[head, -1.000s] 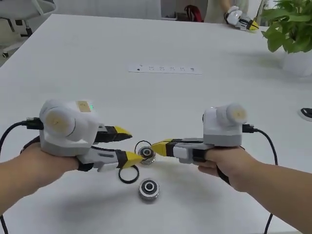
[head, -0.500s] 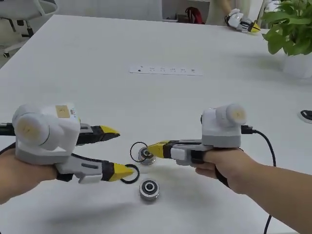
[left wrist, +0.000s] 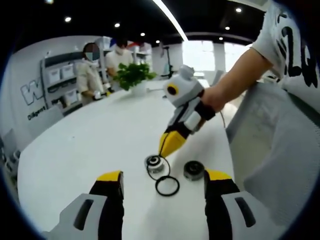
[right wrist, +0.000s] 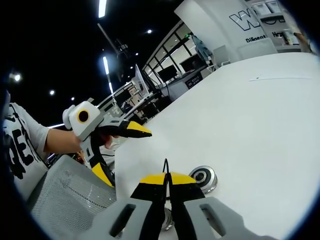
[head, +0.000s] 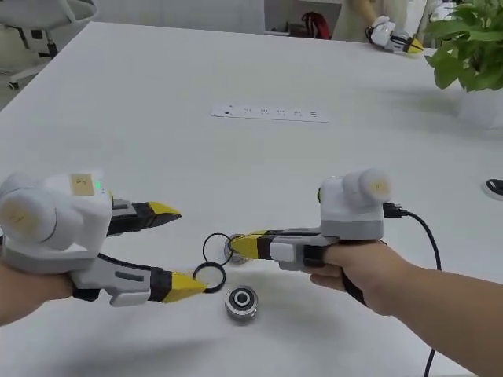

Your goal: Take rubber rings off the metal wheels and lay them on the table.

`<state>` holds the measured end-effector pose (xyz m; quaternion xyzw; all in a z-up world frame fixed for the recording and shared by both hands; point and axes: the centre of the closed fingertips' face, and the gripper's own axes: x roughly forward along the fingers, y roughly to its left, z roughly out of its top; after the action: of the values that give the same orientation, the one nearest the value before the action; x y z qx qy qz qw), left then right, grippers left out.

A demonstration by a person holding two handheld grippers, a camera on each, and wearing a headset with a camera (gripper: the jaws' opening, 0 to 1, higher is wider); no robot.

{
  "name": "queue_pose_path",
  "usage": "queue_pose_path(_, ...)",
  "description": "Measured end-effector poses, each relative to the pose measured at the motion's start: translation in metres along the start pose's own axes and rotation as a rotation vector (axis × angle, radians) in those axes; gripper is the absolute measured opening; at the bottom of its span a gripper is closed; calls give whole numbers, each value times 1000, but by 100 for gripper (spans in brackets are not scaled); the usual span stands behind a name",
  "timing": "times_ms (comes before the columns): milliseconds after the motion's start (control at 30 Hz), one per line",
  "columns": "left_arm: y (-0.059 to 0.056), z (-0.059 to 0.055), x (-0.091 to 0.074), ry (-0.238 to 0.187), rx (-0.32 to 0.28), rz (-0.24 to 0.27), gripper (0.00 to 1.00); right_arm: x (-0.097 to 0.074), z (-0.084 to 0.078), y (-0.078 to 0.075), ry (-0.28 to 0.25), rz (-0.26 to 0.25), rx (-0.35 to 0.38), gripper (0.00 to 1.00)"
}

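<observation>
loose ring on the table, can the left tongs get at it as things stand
Probably yes: the left tongs stand open facing the loose ring, lying flat and uncovered; the right tongs, shut on another ring, sit beyond it.

White-bodied left tool [head: 189, 248] and right tool [head: 238, 245], both with black fingers and yellow tips, over a plain white surface [head: 259, 165], with a thin black rubber ring [head: 204, 247] pinched in the right tool's tips, a second black ring [left wrist: 156, 186] by the left tool's lower tip, and a silver, dark-centred metal wheel [head: 240, 302] just beside that tip.
</observation>
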<state>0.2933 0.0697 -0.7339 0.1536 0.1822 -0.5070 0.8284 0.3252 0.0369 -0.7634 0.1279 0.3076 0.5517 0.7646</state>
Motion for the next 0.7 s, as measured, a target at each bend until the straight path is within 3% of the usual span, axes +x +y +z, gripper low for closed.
queue_pose_path(700, 3, -8, -10, 4, -17, 27, 67, 13, -20, 11, 63, 45, 42, 0)
